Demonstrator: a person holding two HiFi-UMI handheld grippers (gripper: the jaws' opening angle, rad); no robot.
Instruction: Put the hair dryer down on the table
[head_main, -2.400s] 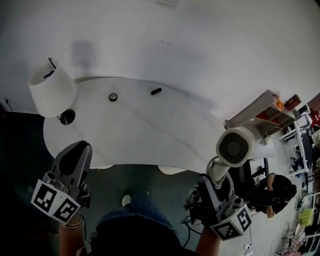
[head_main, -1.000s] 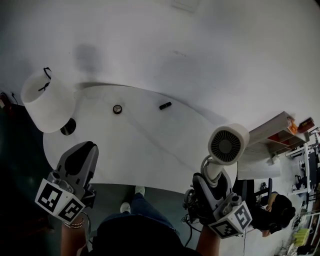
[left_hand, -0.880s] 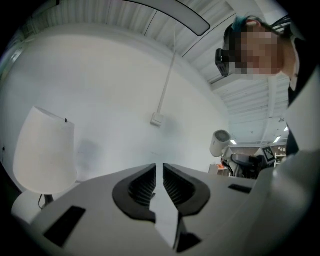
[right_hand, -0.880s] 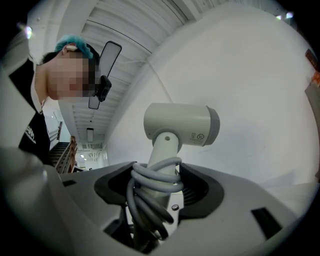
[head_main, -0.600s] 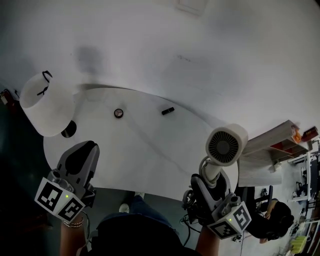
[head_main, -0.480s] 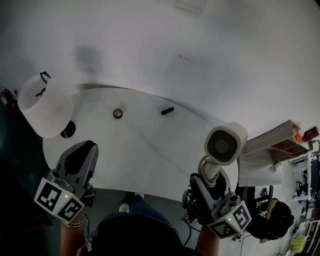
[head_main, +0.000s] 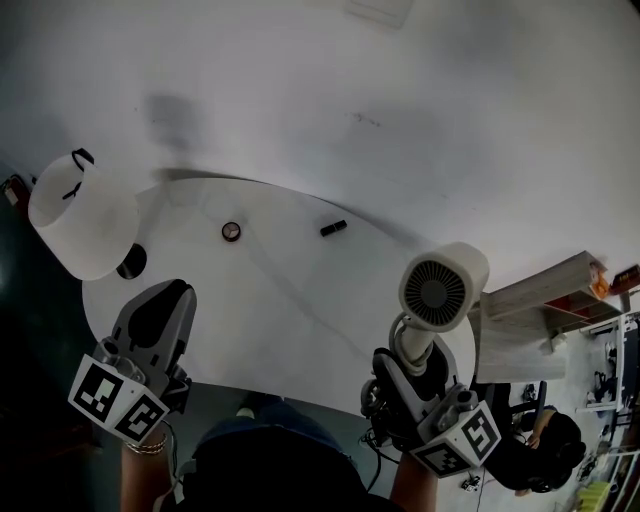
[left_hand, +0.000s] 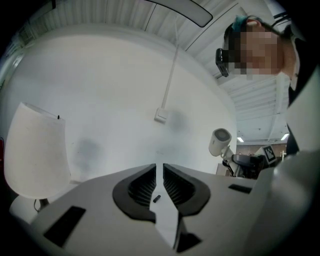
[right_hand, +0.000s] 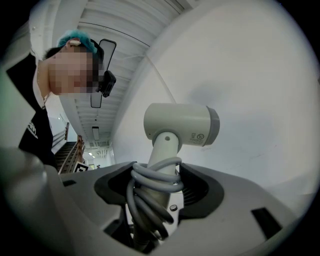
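Observation:
The white hair dryer (head_main: 440, 290) stands upright in the air over the right end of the white table (head_main: 280, 300), its round grille facing me. My right gripper (head_main: 412, 362) is shut on its handle, where the grey cord is wound in loops. In the right gripper view the dryer head (right_hand: 180, 125) rises above the right gripper (right_hand: 157, 172), whose pads press the wrapped handle. My left gripper (head_main: 152, 325) hovers at the table's near left edge with its jaws together and nothing in them. The left gripper (left_hand: 159, 172) also shows, with the dryer (left_hand: 219, 141) far to its right.
A white lampshade (head_main: 80, 215) stands at the table's left end over a dark base (head_main: 130, 262). A small round object (head_main: 231, 231) and a short black object (head_main: 333, 228) lie near the far edge. A shelf unit (head_main: 545, 300) is at the right; a white wall lies behind.
The right gripper and hair dryer have drifted left, from beside the table's right end to over it. The left gripper has stayed where it was.

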